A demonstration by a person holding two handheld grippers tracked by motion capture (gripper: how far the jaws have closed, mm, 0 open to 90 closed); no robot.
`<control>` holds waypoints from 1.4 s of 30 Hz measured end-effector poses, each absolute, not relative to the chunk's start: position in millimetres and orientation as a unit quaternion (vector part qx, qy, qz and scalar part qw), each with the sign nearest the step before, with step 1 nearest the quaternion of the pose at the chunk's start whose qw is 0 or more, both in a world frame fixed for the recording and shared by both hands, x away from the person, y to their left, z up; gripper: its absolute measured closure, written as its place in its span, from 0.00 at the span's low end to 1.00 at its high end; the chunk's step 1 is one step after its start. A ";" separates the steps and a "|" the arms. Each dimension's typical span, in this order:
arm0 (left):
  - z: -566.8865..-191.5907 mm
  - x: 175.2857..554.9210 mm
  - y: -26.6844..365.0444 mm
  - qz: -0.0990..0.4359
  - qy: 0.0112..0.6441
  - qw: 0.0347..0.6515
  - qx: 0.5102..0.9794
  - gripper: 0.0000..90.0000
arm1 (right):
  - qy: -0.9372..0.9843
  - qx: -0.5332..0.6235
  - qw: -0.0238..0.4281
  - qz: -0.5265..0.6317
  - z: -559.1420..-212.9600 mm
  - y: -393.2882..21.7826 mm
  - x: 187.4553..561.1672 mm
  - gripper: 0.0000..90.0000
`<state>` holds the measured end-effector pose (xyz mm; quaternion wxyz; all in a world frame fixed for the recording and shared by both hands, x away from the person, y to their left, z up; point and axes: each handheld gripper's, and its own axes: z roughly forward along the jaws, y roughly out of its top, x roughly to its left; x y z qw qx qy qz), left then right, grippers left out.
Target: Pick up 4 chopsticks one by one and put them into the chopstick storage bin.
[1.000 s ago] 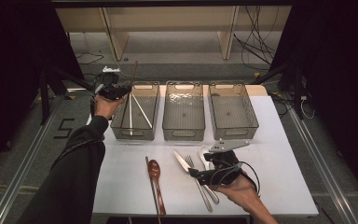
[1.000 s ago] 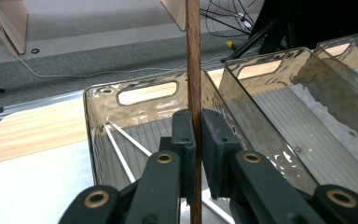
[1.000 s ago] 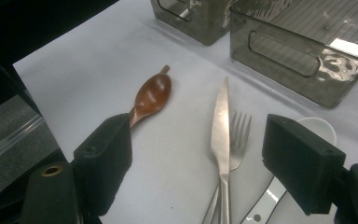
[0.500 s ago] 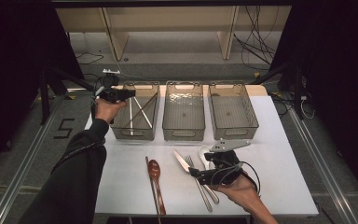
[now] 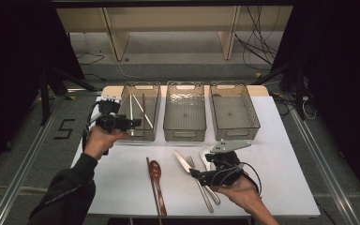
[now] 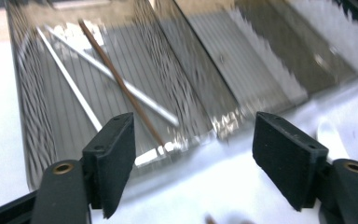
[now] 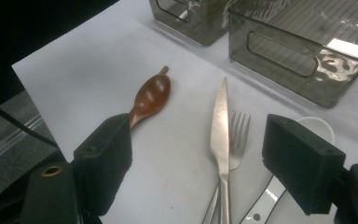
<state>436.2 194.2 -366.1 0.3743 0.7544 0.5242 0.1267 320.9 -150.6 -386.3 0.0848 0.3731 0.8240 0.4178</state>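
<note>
A: Item, left claw (image 5: 138, 123): jaws wide, just opened, nothing between; we place it at the left bin (image 5: 153, 112), chopsticks (image 5: 136, 107) inside.

B: Risk: we clip the bin's near wall withdrawing; it slides. Change: hand now nearer us. Right claw (image 5: 194, 173): wide, empty, over knife (image 7: 221, 126) on surface (image 5: 281, 154).

Knife (image 7: 221, 122) overlaps fork (image 7: 237, 140) — wooden spoon (image 7: 153, 95) lies apart.
</note>
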 end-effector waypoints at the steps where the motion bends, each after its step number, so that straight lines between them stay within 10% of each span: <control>1: -368.8 430.0 193.8 0.121 0.523 0.371 0.757 0.30 | 0.825 0.372 0.085 0.417 -386.3 -150.2 320.8 0.28; 42: -464.5 334.2 138.9 0.070 0.496 0.237 0.832 0.18 | 0.822 0.375 0.092 0.419 -385.3 -150.9 318.9 0.28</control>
